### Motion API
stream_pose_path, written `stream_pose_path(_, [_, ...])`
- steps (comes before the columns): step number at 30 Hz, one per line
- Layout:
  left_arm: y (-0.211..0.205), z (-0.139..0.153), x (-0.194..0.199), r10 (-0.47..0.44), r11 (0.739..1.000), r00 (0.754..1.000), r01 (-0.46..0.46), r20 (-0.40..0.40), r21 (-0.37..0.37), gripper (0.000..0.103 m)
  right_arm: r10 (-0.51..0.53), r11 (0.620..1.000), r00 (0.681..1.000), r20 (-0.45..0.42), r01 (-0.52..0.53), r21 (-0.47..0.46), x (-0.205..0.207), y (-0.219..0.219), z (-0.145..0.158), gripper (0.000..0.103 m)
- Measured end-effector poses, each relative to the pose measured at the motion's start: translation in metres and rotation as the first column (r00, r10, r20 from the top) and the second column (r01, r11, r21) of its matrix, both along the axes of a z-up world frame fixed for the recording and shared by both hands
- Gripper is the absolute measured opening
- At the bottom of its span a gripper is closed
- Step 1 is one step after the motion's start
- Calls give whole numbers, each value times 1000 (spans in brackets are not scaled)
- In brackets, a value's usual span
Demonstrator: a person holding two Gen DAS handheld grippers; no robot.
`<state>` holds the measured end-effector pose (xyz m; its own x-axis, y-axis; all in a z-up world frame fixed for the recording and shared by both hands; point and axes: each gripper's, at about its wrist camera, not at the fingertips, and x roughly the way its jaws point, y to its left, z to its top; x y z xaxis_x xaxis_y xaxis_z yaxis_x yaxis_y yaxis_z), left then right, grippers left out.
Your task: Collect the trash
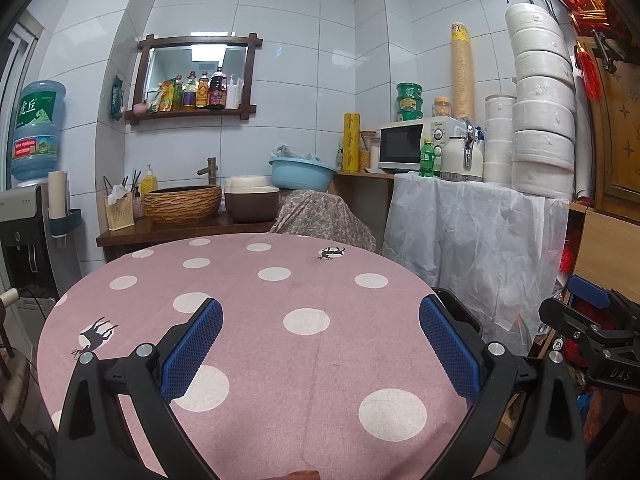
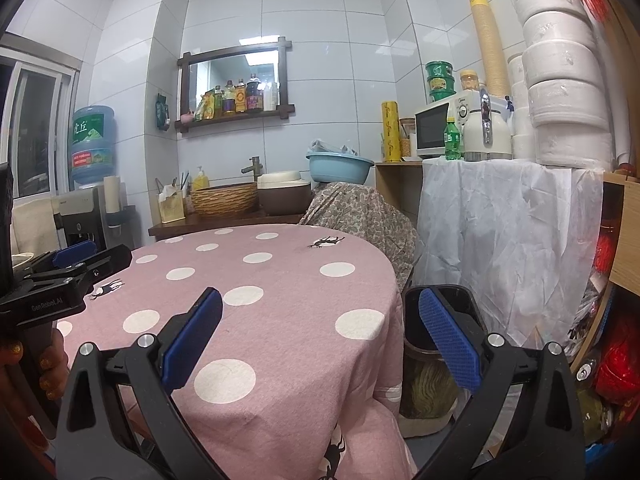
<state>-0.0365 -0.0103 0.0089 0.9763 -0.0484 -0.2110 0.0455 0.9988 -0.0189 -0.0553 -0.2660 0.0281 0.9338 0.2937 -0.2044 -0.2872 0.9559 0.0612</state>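
Trash bin point(image 2: 440, 320) beside table, left gripper point(image 2: 76, 256) marked "GenRoboLAI"

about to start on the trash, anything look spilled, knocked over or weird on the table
Nothing stands out. The pink dotted tablecloth lies flat, with no spill or litter in view. Both the left gripper and the right gripper are open and empty. The dark bin beside the table stands upright.
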Motion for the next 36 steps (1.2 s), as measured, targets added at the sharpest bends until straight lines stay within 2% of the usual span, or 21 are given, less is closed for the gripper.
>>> stream_pose_path(36, [-7, 1, -2, 7, 1000, 1000, -7, 8, 22, 98, -5, 1000, 1000, 0, 5, 2, -1, 1, 0, 97])
